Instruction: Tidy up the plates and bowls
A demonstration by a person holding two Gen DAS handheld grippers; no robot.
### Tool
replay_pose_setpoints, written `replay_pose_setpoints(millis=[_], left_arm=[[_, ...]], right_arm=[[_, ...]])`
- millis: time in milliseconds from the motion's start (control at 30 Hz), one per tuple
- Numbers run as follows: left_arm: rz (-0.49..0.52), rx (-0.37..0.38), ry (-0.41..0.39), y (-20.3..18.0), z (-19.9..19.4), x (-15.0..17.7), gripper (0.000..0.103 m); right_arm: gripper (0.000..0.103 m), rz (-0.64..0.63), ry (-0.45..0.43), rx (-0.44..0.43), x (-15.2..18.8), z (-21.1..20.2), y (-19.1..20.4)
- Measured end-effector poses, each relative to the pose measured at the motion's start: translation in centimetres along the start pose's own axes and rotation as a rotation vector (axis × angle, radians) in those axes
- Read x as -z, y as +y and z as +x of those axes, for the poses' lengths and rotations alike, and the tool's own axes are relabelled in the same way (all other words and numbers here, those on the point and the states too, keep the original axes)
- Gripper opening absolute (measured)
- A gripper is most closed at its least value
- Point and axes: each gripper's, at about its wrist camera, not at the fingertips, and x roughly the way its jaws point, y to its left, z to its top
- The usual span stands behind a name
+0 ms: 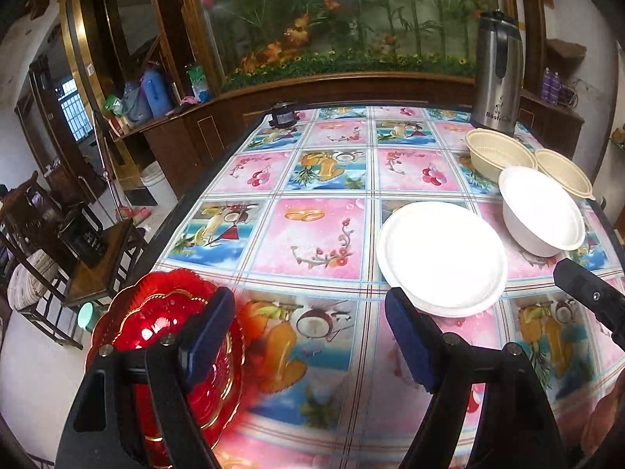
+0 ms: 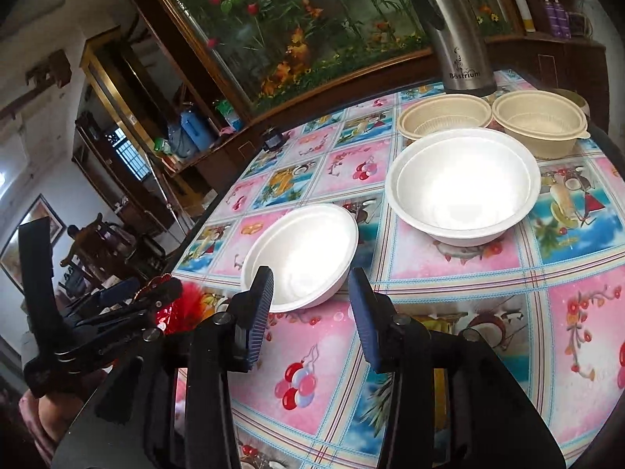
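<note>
A white plate (image 1: pixel 441 258) lies on the patterned table (image 1: pixel 320 234), just beyond my open, empty left gripper (image 1: pixel 308 336). A red scalloped plate (image 1: pixel 156 328) sits at the table's left edge, under the left finger. A white bowl (image 1: pixel 541 211) stands right of the white plate, with two beige bowls (image 1: pixel 500 154) behind it. In the right wrist view my open, empty right gripper (image 2: pixel 310 312) hovers at the near rim of the white plate (image 2: pixel 304 250). The white bowl (image 2: pixel 463 183) and beige bowls (image 2: pixel 539 119) lie beyond.
A steel thermos jug (image 1: pixel 498 74) stands at the far right of the table, behind the beige bowls. A small dark object (image 1: pixel 283 115) sits at the far edge. A wooden cabinet with an aquarium backs the table. Chairs (image 1: pixel 58 242) stand left.
</note>
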Motion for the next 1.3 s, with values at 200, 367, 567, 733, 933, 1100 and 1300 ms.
replay_pose_setpoints(millis=[200, 367, 567, 733, 933, 1100, 1300], left_arm=[[0.007, -0.003, 0.022, -0.4, 1.5, -0.7, 0.079], [0.001, -0.002, 0.03, -0.3, 2.3, -1.2, 0.079], [-0.002, 0.003, 0.039, -0.4, 3.1, -1.7, 0.079], [-0.005, 0.008, 0.048, -0.6, 3.8, -2.1, 0.079], [-0.007, 0.009, 0.059, -1.0, 4.7, -2.3, 0.079], [-0.008, 0.01, 0.069, -1.3, 5.3, -2.6, 0.079], [-0.01, 0.012, 0.08, -1.7, 5.9, -2.7, 0.079]], right_arm=[[0.04, 0.018, 0.003, -0.008, -0.4, 1.3, -0.8], [0.04, 0.034, -0.004, 0.005, -0.8, 2.1, -1.4], [0.04, 0.051, 0.002, -0.001, -1.4, 3.1, -1.7], [0.04, 0.057, 0.024, 0.0, -1.3, 4.1, -2.1], [0.04, 0.083, 0.038, -0.001, -1.1, 4.8, -2.9], [0.04, 0.08, 0.049, -0.003, -1.0, 5.0, -2.8], [0.04, 0.09, 0.06, 0.008, -0.9, 5.4, -2.8]])
